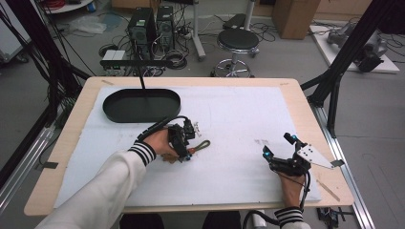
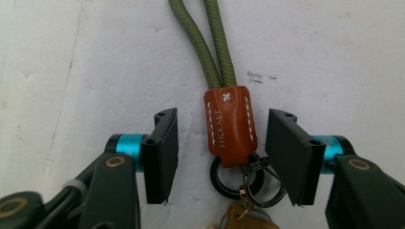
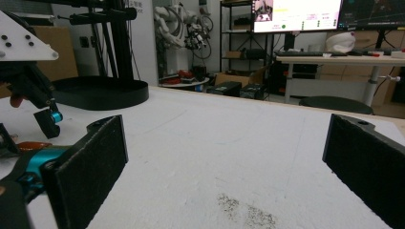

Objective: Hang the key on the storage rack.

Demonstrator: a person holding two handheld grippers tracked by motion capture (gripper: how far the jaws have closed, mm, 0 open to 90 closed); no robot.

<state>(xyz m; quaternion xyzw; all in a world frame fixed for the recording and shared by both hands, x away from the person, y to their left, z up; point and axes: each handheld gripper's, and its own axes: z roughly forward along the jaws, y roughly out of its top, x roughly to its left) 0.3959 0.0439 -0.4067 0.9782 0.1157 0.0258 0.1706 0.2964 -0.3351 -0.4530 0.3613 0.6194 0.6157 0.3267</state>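
A keychain lies on the white mat: an olive-green cord loop (image 2: 210, 43) joined by an orange leather tab (image 2: 230, 125) to dark metal rings (image 2: 241, 183) and a brass key (image 2: 246, 218). In the high view the cord (image 1: 203, 145) pokes out to the right of my left gripper (image 1: 187, 143). My left gripper (image 2: 222, 157) points down over the tab, open, one jaw on each side and neither touching it. My right gripper (image 1: 278, 145) rests low on the mat at the right, open and empty (image 3: 224, 157). The left gripper (image 3: 28, 95) shows far left in the right gripper view.
A black oval tray (image 1: 142, 105) sits at the mat's back left, with a thin black post rising from it; it also appears as the tray (image 3: 102, 93). The white mat (image 1: 229, 124) covers most of the wooden table. A stool and computers stand on the floor beyond.
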